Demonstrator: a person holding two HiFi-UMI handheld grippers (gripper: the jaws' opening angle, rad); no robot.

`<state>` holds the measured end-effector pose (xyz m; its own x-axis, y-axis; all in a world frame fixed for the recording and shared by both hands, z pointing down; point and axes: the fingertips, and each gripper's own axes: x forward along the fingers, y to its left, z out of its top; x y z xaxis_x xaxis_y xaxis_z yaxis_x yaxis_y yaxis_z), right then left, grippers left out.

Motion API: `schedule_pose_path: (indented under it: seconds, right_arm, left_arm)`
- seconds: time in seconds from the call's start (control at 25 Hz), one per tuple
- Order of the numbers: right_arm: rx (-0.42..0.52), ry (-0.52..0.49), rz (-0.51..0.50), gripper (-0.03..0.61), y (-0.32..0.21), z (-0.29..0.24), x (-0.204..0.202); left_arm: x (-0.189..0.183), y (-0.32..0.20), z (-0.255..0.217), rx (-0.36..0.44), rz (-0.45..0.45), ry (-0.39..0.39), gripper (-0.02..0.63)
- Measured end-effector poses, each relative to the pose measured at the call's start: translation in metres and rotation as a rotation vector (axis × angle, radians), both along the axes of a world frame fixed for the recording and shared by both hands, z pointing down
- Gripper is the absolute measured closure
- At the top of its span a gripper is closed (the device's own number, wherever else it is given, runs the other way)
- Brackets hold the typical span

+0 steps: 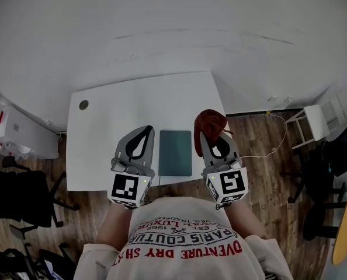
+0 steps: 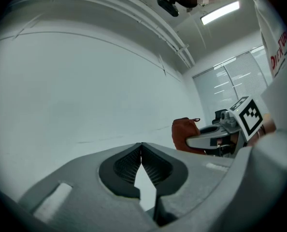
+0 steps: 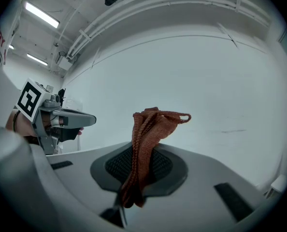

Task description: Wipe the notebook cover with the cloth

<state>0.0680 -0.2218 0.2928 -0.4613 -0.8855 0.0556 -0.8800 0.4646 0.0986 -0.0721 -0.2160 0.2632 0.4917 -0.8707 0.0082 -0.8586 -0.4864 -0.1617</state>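
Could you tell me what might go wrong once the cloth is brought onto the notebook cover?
1. The notebook lies loose near the front edge of the table. The left claw is shut to its left, not on it, so wiping strokes might slide it off.
2. The right claw pinches only a narrow fold of the cloth, with the rest bunched. It may slip out, or the hard tips may scrape the cover.
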Motion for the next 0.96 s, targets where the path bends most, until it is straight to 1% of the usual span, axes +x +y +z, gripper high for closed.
schedule_pose_path:
  seconds: [0.28,0.96]
  right_arm:
    - [-0.012,-0.001,-0.008,0.512,-0.001,0.002,-0.005]
    - [-0.016,-0.028,0.002,0.511,-0.005,0.002,-0.003]
  left_arm:
    - [0.006,0.0,0.007,-0.029,0.019,-0.001,0.604]
    - [0.011,-0.005,0.007,-0.041,0.023,0.017,0.604]
